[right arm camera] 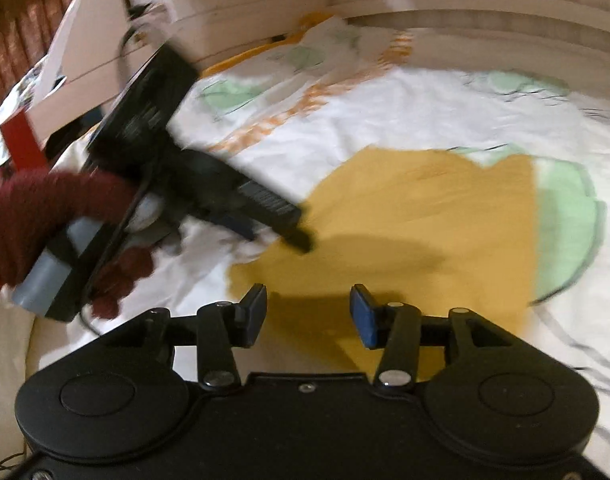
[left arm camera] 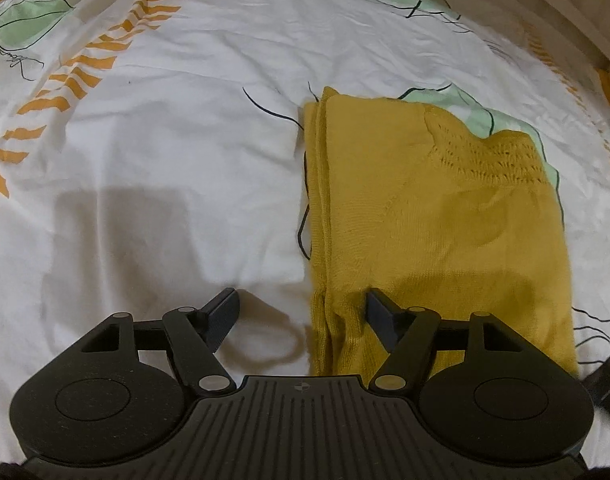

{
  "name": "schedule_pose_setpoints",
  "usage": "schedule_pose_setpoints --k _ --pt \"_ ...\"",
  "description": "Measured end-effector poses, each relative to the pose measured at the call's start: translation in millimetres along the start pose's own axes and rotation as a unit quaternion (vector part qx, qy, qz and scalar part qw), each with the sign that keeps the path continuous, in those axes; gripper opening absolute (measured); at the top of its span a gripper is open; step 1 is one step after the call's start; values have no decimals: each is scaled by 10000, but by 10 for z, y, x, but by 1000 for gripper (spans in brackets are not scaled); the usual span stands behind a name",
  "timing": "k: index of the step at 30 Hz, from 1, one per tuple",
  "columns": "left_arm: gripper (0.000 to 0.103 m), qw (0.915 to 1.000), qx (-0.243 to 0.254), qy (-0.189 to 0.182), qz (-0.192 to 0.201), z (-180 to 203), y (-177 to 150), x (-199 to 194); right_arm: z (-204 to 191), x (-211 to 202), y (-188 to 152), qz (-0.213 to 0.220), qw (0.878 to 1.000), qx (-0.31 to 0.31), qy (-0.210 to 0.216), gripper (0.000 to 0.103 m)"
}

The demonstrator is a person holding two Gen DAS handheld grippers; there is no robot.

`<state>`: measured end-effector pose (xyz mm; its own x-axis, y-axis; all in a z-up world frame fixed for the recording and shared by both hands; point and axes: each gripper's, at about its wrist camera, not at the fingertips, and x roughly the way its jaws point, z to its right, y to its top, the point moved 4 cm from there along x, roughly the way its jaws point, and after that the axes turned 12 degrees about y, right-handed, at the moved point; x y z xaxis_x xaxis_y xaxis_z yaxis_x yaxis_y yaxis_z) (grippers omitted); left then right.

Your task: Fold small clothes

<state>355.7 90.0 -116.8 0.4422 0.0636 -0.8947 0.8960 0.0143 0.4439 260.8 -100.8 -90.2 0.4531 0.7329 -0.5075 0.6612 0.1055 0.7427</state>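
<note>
— Knitwear first: where do we have the mustard garment [left arm camera: 425, 220] relative to our fingers?

— It lies flat on the printed bedsheet [left arm camera: 165, 160], already doubled into a long strip with its stacked edges running away from us. Our left gripper [left arm camera: 301, 316] straddles the near end of those edges — one finger sits over bare sheet, the other over the knit, and the layered edge runs between them.

— Are those fingers gripping it?

— No. They stand released and wide, with nothing pinched. We judge they are placed that way so both layers can be caught together when they close.

— And the right gripper [right arm camera: 308, 312]?

— Its view is blurred, but the fingers are parted with only yellow fabric beneath them; nothing is clamped. The near edge of the garment lies just under and ahead of the tips, so we read it as hovering above the cloth, not holding it.

— What is that dark shape beyond our right fingers, to the left?

— That is the left gripper again, carried by a hand in a maroon knitted glove [right arm camera: 33, 220], angled down so its tips meet the garment's near corner.

— So what comes next, in our view?

— Probably a fold across the strip's length; each gripper needs a near corner first.
</note>
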Motion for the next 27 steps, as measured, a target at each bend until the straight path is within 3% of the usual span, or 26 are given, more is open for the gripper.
schedule_pose_setpoints --k 4,10,16,25,27 --pt "69 10000 15 13 -42 18 14 1 323 -134 212 273 9988 129 -376 58" --pt "69 9999 103 17 -28 15 -11 2 674 61 478 435 9970 184 -621 58" --pt "70 10000 74 -15 -45 12 -14 10 1121 333 465 250 9944 545 -865 58" --pt "72 10000 72 -7 -10 29 -27 -5 1290 456 532 293 9919 892 -851 58" --pt "71 9999 -17 -153 22 -3 -33 -20 1284 392 550 430 9908 1050 -736 64"
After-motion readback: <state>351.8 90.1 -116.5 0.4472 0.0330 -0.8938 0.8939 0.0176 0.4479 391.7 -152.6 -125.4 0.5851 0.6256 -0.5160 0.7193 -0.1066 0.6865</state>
